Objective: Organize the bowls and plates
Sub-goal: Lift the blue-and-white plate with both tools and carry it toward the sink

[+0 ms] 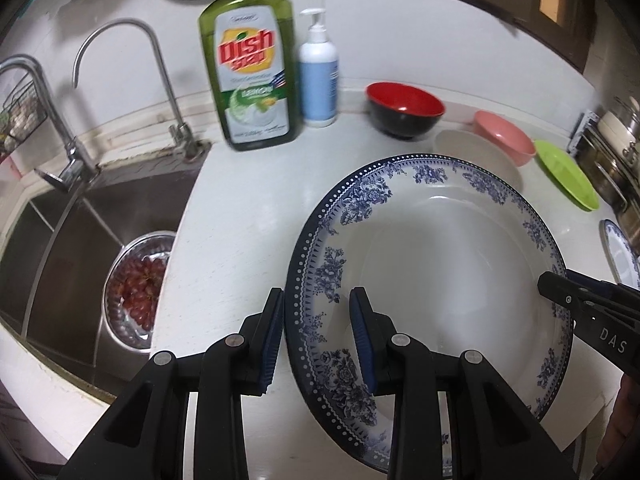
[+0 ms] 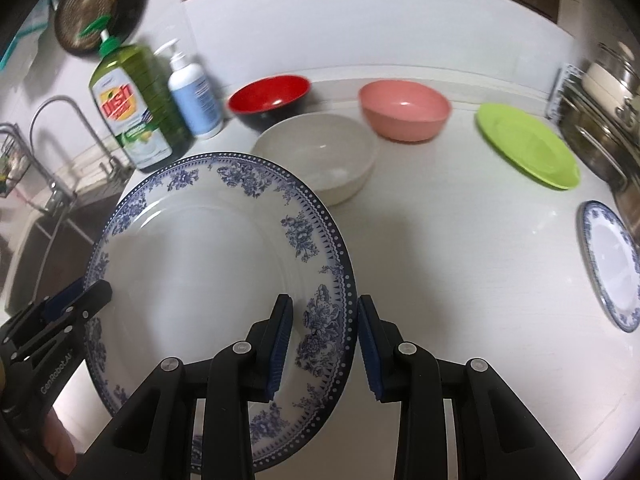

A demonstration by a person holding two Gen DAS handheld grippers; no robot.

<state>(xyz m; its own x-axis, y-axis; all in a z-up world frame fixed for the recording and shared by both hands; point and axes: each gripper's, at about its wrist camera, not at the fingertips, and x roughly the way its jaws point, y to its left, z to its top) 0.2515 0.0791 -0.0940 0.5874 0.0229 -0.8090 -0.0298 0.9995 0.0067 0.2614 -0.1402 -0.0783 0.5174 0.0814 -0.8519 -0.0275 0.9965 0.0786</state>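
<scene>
Above white counter (image 2: 460,260), blue-patterned plate (image 2: 192,272) held tilted: left tool (image 1: 316,340), right tool (image 2: 324,344) apparently clamping opposite rims.

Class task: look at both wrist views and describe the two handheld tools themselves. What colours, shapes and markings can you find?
Both tools, left tool and right tool, are black angular plastic linkages with round silver pivot pins. Their fingers carry ribbed dark-blue pads. White lettering shows on the bodies: "DAS" on one, "GenRobot.AI" on the other. No cables or sleeves are visible.
</scene>
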